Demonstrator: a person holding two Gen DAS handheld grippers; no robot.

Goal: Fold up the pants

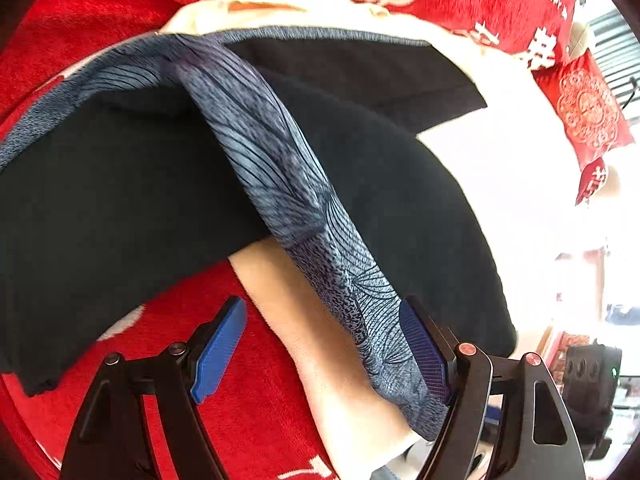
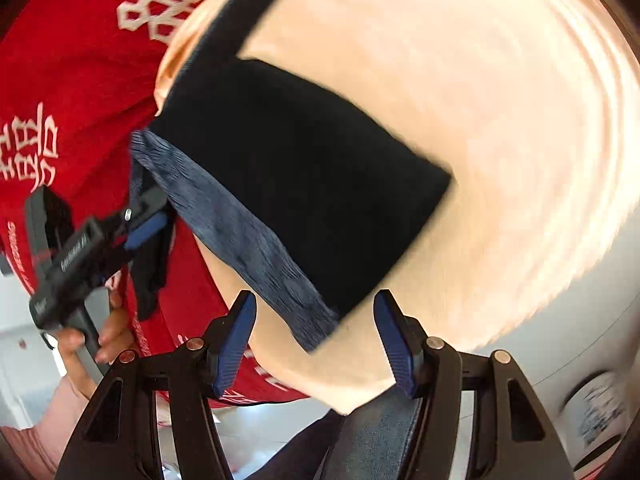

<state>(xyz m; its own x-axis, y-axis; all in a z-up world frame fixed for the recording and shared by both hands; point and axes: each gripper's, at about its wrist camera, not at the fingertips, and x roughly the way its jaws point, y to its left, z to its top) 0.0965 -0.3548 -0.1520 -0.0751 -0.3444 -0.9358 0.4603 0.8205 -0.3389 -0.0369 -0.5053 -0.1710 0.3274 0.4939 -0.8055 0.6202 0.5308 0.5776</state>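
Note:
The black pants (image 1: 120, 200) with a blue-grey patterned side stripe (image 1: 276, 168) lie folded over on a cream blanket (image 1: 500, 168) and red cloth. My left gripper (image 1: 324, 348) is open, its blue pads either side of the stripe's lower end, the right pad (image 1: 424, 352) touching the fabric. In the right wrist view the pants (image 2: 304, 184) lie ahead, their stripe (image 2: 240, 240) running toward my open right gripper (image 2: 316, 340), which holds nothing. The left gripper (image 2: 140, 224) also shows there at the pants' left edge, held by a hand.
A red cloth with white characters (image 1: 100, 4) covers the surface under the cream blanket (image 2: 500, 140). A red patterned cushion (image 1: 588, 112) lies at the right. A dark object (image 1: 592, 368) sits low right, beyond the surface edge.

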